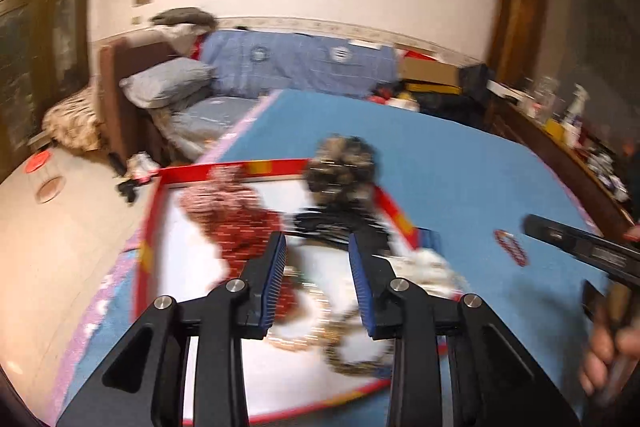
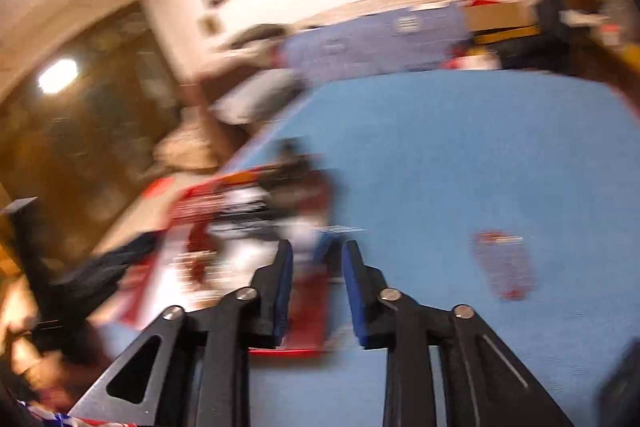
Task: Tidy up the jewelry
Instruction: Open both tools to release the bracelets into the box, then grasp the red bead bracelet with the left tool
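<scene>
Both views motion-blurred; fine detail of beads unreadable.

Landmark: red-rimmed tray with white floor, lying on blue worktop.

Left tongs: jaws parted, nothing between the blue pads; poised above tray interior, over the jewelry heap. Contact with beads: cannot tell.

Inside tray, far-left part: red bead strand. Inside tray, far-right corner: dark fuzzy bundle reaching over the rim. Just nearer than that bundle: black bead strand. Near-right part of tray: pale gold bead loops, partly hidden behind left tongs.

Right of tray, out on worktop and well apart from the rim: small red bracelet; same red bracelet smeared in right wrist view.

Right tongs: jaws parted, empty; poised above the near-right edge of the tray, red bracelet off to their right. Right tongs also seen from left wrist view as a black bar right of the tray, with right hand at the frame's lower right.
</scene>
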`<state>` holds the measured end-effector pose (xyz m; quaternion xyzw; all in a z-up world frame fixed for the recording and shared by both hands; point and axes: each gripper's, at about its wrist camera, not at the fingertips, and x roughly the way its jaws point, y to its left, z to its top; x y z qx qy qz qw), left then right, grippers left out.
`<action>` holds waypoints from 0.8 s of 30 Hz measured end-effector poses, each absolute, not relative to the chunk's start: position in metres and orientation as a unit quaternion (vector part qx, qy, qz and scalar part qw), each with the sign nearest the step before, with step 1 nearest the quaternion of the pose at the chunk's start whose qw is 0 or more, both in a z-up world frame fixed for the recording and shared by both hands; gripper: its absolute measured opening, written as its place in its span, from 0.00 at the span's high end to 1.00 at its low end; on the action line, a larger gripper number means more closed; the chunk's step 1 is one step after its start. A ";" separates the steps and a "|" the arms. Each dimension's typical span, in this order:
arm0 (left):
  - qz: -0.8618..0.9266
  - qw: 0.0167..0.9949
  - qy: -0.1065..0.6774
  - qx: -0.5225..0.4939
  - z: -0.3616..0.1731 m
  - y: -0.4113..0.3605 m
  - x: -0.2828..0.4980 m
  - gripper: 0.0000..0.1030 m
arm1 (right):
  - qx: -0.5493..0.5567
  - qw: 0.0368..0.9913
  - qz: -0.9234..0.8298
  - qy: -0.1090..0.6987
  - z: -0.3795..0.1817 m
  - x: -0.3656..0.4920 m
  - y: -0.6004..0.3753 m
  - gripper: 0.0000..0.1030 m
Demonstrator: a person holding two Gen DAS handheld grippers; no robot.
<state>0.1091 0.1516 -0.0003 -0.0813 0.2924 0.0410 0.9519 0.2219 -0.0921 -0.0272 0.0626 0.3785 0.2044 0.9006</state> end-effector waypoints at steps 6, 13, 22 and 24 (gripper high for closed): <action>-0.001 0.952 0.295 -0.080 0.003 0.118 0.118 0.70 | 0.078 0.878 0.164 0.444 -0.068 0.248 -0.131 0.60; -0.002 0.946 0.312 -0.086 -0.011 0.116 0.128 0.70 | -0.015 0.851 0.219 0.477 -0.091 0.240 -0.058 0.79; -0.007 0.946 0.314 -0.084 -0.011 0.116 0.128 0.70 | -0.129 0.860 0.172 0.462 -0.103 0.236 -0.034 0.95; -0.008 0.947 0.313 -0.079 -0.010 0.114 0.126 0.70 | -0.134 0.862 0.147 0.465 -0.101 0.234 -0.044 0.95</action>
